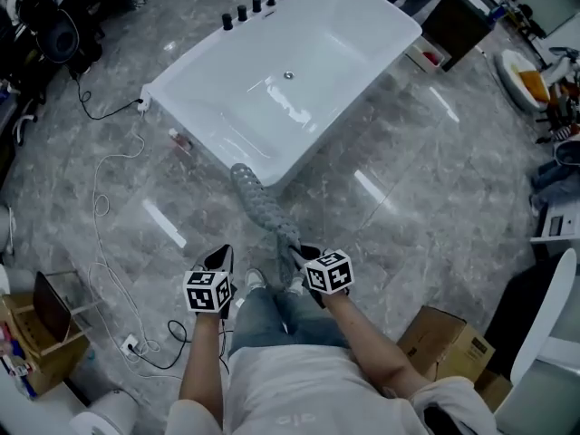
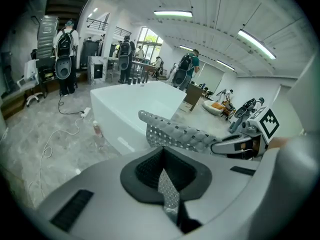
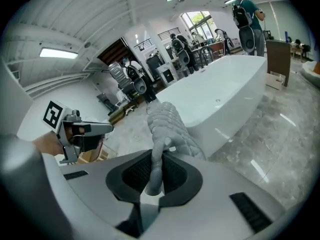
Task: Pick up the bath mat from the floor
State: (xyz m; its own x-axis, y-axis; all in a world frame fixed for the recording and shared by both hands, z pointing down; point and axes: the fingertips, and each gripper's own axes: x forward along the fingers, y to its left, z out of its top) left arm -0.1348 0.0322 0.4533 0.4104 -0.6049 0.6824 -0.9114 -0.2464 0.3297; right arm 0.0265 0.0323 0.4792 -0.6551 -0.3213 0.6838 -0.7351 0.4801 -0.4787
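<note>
The grey, bumpy bath mat point(image 1: 258, 202) hangs rolled up off the floor in front of the white bathtub point(image 1: 362, 25). My right gripper point(image 1: 304, 256) is shut on its near end. In the right gripper view the mat point(image 3: 167, 121) rises out of the closed jaws point(image 3: 155, 166). My left gripper point(image 1: 221, 259) sits just left of it. In the left gripper view a thin perforated strip of the mat point(image 2: 175, 131) is pinched between the shut jaws point(image 2: 166, 166), and the rest stretches toward the right gripper point(image 2: 240, 144).
White cables point(image 1: 109, 243) and a power strip point(image 1: 131, 344) lie on the marble floor at left. A small bottle point(image 1: 181, 140) lies by the tub's corner. A cardboard box point(image 1: 444, 343) stands at right. My shoes point(image 1: 256, 281) are just below the grippers. People stand far behind.
</note>
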